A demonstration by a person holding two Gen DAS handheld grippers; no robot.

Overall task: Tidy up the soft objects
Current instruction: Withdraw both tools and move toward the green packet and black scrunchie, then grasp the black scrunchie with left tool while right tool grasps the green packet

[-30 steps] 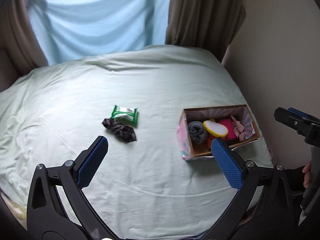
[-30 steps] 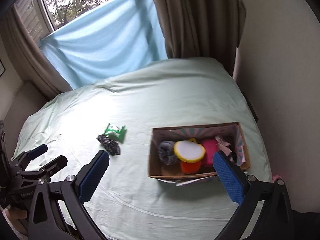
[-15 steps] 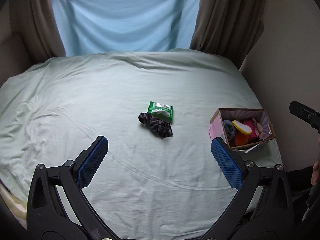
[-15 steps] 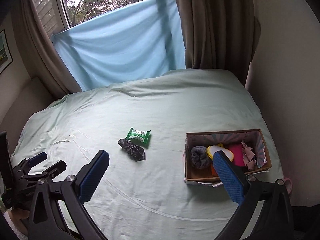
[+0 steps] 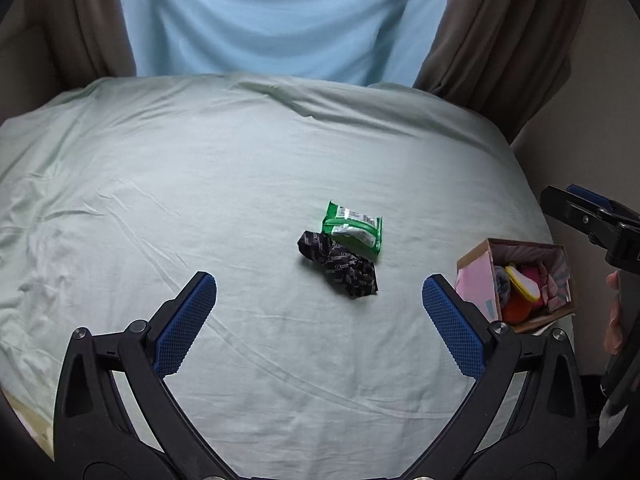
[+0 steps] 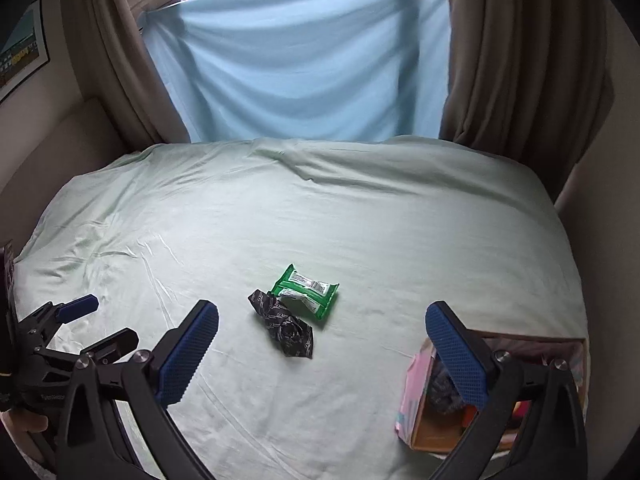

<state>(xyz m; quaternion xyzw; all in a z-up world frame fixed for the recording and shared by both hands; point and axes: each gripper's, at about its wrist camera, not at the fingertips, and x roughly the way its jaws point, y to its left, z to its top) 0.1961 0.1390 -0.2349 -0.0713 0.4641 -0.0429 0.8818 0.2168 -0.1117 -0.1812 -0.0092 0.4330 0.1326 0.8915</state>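
A green wipes packet (image 5: 354,229) lies on the pale green bed sheet (image 5: 200,184), touching a crumpled black patterned cloth (image 5: 340,270) just in front of it. Both show in the right wrist view too: the packet (image 6: 306,290) and the cloth (image 6: 284,326). A cardboard box (image 5: 476,276) holding several soft items stands at the bed's right edge; it also shows in the right wrist view (image 6: 414,392). My left gripper (image 5: 320,316) is open and empty, held above the sheet short of the cloth. My right gripper (image 6: 322,348) is open and empty, near the box.
The bed fills both views. A light blue sheet (image 6: 304,68) hangs over the window behind it, with brown curtains (image 6: 516,60) on both sides. A wall (image 5: 600,128) runs close along the bed's right side. A framed picture (image 6: 22,48) hangs at left.
Both grippers have pulled back and swung left: the box has slid toward the right edge of each view and the packet and cloth now sit near the centre. Both stay open.
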